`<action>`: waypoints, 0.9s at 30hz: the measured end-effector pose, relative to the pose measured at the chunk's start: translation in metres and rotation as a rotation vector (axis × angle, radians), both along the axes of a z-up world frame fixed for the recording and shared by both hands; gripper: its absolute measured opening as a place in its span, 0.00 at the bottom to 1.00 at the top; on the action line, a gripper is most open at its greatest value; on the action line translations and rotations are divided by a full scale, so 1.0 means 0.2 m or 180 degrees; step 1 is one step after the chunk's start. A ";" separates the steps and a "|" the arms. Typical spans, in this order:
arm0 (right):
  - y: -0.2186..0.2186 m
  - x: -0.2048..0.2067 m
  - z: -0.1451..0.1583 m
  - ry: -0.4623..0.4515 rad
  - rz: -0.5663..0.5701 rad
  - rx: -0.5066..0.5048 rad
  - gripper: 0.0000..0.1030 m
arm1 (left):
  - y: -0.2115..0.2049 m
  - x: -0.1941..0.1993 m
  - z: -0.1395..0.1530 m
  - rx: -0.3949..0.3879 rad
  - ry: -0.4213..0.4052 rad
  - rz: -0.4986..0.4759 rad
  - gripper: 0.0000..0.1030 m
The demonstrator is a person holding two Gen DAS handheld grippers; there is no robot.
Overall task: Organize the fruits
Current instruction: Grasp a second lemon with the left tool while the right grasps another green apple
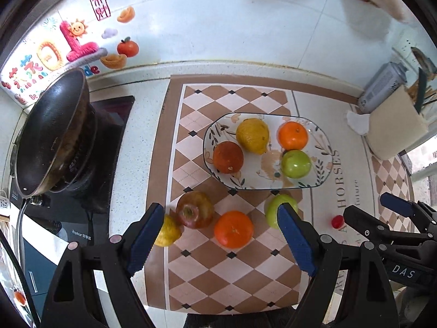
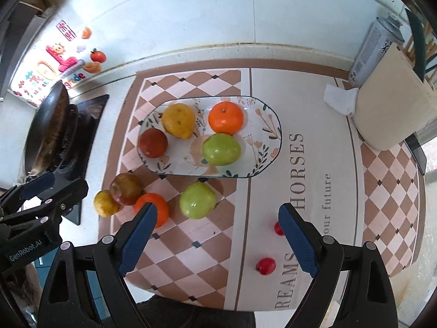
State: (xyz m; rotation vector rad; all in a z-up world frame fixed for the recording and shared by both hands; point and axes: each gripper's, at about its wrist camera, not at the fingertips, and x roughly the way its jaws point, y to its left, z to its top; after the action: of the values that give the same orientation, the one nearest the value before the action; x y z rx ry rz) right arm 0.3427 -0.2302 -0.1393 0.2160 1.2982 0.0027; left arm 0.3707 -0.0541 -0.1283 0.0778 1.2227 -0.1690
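The left claw (image 1: pixel 218 235) is hovering released above the mat (image 1: pixel 191 278), with nothing between its blue pads (image 1: pixel 296 242). An orange (image 1: pixel 233 229) is lying on the mat directly between and just ahead of its two fingers. A red apple (image 1: pixel 194 210) is sitting ahead of the left finger, touching a lemon (image 1: pixel 170 232) that is partly hidden behind that finger. A green apple (image 1: pixel 278 209) is sitting ahead of the right finger, partly covered by its tip.

Farther ahead of the left claw, the plate (image 1: pixel 323 161) is resting on the mat and carrying four fruits: a dark orange (image 1: pixel 228 157), a yellow lemon (image 1: pixel 252 135), a bright orange (image 1: pixel 292 135) and a green apple (image 1: pixel 296 164).

The right claw (image 2: pixel 217 235) is also hanging released and empty above the mat. A red berry (image 2: pixel 265 266) is lying between its fingers, near the right one. A second berry (image 2: pixel 278 228) is showing just beside the right fingertip, partly hidden by it.

A wok (image 1: pixel 52 134) is standing well to the left of the left claw, on the stove at the edge of the worktop (image 1: pixel 131 191).
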 end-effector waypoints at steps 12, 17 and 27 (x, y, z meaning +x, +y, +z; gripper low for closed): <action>0.00 -0.17 0.23 -0.0258 -0.0083 0.0014 0.90 | 0.02 -0.14 0.19 -0.0041 -0.0222 -0.0036 0.82; -0.01 -0.20 0.26 -0.0300 -0.0128 0.0057 0.90 | 0.02 -0.17 0.20 -0.0083 -0.0229 -0.0030 0.82; 0.00 -0.19 0.16 -0.0196 -0.0141 0.0219 0.90 | 0.05 -0.13 0.13 -0.0023 -0.0163 0.0093 0.82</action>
State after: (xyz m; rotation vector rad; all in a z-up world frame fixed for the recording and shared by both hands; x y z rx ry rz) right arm 0.3056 -0.2311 -0.1070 0.3013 1.2328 0.0162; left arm 0.3440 -0.0437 -0.1022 0.0579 1.1716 -0.1452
